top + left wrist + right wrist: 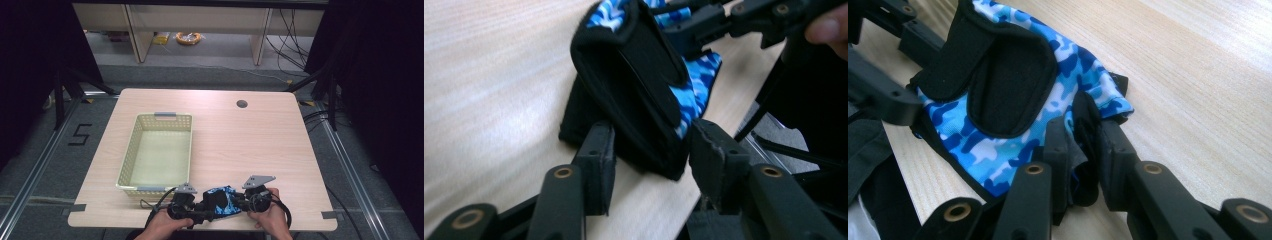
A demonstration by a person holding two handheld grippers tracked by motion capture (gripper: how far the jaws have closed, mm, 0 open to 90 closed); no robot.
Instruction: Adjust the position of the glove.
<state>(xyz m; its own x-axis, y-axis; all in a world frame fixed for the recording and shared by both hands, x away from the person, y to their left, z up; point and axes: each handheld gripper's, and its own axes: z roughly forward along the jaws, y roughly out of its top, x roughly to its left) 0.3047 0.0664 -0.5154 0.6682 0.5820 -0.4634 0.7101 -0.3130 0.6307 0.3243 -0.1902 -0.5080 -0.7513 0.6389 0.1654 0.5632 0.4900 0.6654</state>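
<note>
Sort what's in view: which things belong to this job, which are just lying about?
In the job:
blue camouflage fabric glove with black strap
right gripper, pinching its edge
left gripper, straddling its cuff

Lying about:
pale yellow perforated plastic basket, possibly the destination
yellow cable coil

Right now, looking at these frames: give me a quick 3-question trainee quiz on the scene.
1. True or false: the blue camouflage glove lies inside the basket.
2. Which gripper is clamped on an edge of the glove: A) left gripper, B) right gripper, C) neither?
3. Fill in: the left gripper's jaws stand on either side of the glove's black ____.

Key
1. False. The glove rests on the table, near its front edge, to the right of the basket.
2. B. The right gripper view shows fabric pinched between its jaws.
3. Strap end. In the left gripper view the jaws flank it with gaps showing, so no grip yet.
</note>
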